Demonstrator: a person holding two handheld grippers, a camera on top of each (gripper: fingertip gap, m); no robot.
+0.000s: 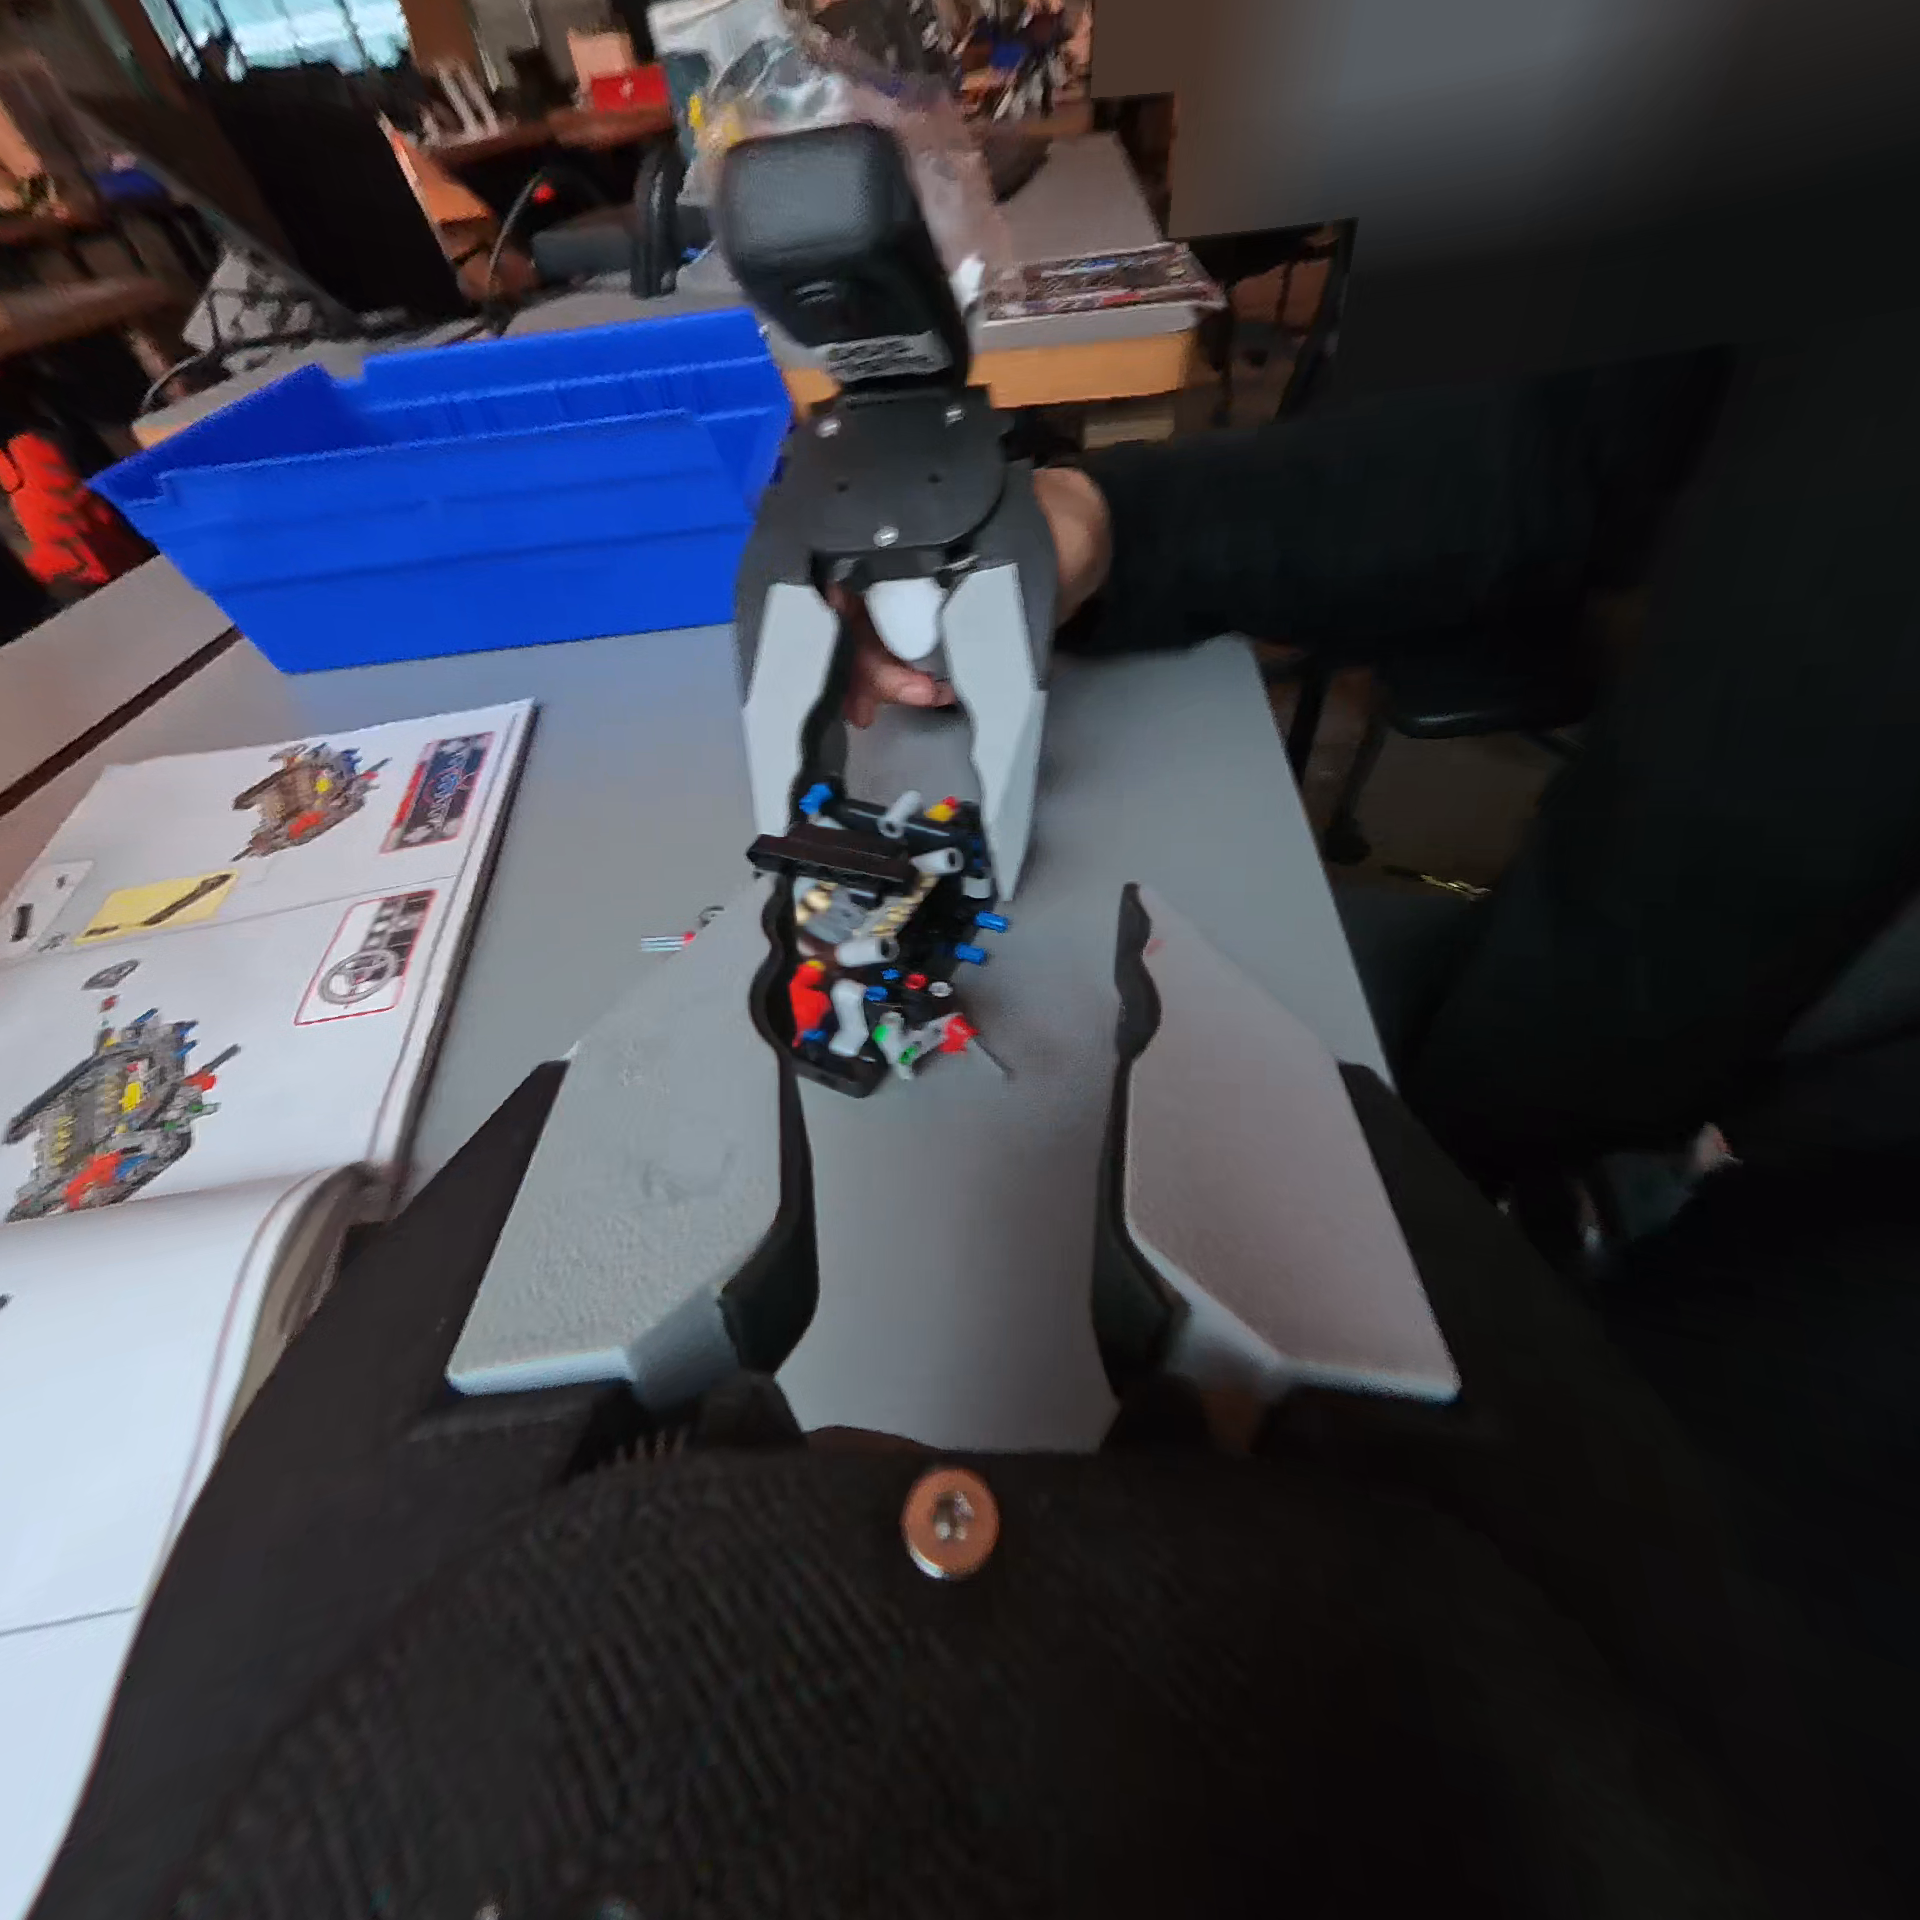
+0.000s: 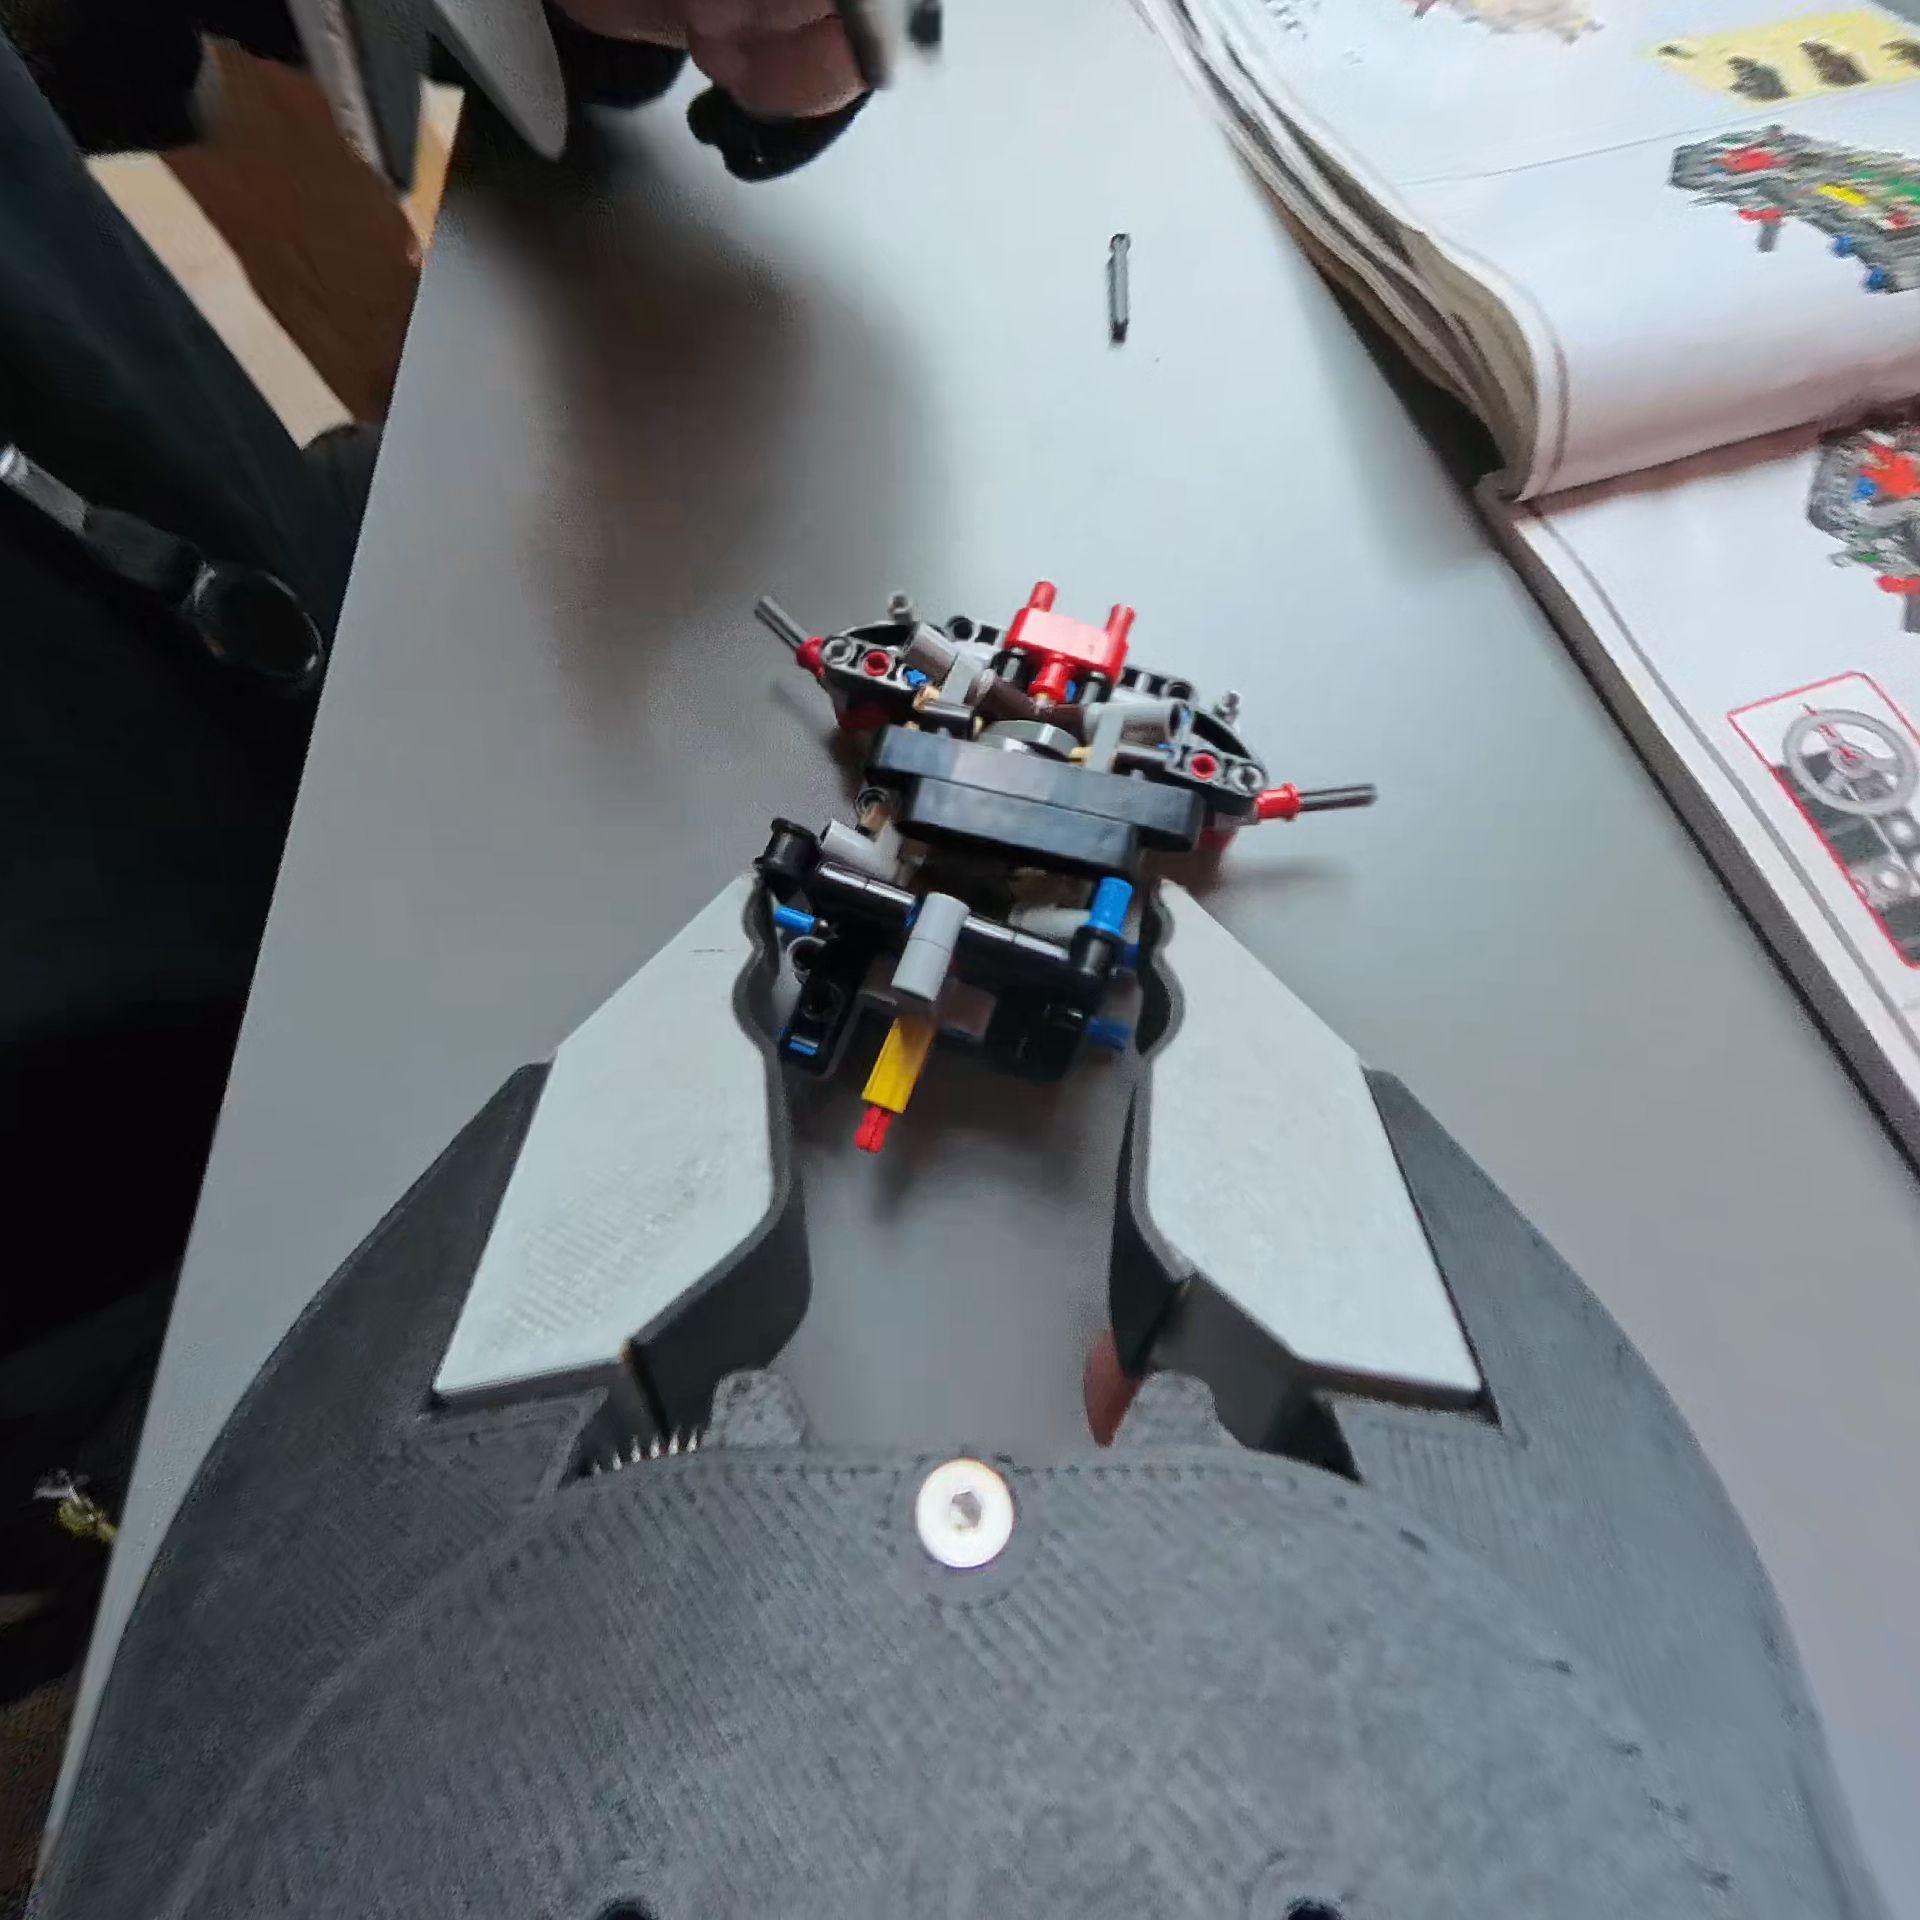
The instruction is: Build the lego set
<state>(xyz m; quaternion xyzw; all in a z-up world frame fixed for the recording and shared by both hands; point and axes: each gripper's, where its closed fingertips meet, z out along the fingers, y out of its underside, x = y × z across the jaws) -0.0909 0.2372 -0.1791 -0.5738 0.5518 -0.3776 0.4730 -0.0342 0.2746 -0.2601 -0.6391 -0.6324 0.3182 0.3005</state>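
Note:
A small lego assembly (image 2: 997, 810) of black beams with red, blue, grey and yellow pins lies on the grey table (image 2: 644, 436). My right gripper (image 2: 956, 904) is shut on its near end, one finger against each side. In the left wrist view the right gripper (image 1: 899, 831) comes in from the far side and straddles the assembly (image 1: 883, 956). My left gripper (image 1: 951, 914) is open wide and empty. The assembly shows between its fingers, close to the left finger (image 1: 675, 1143). Part of the left gripper (image 2: 499, 62) shows at the top left of the right wrist view.
An open instruction book (image 1: 260, 935) lies left of the assembly; it also shows in the right wrist view (image 2: 1662, 312). A blue bin (image 1: 447, 488) stands behind it. A loose black pin (image 2: 1119, 286) lies on the table. A person's dark sleeve (image 1: 1351, 540) sits beyond the table edge. One gripper's finger ends stand about 11 cm off the other's. My left tips are roughly 15 cm from the loose black pin (image 2: 1119, 286).

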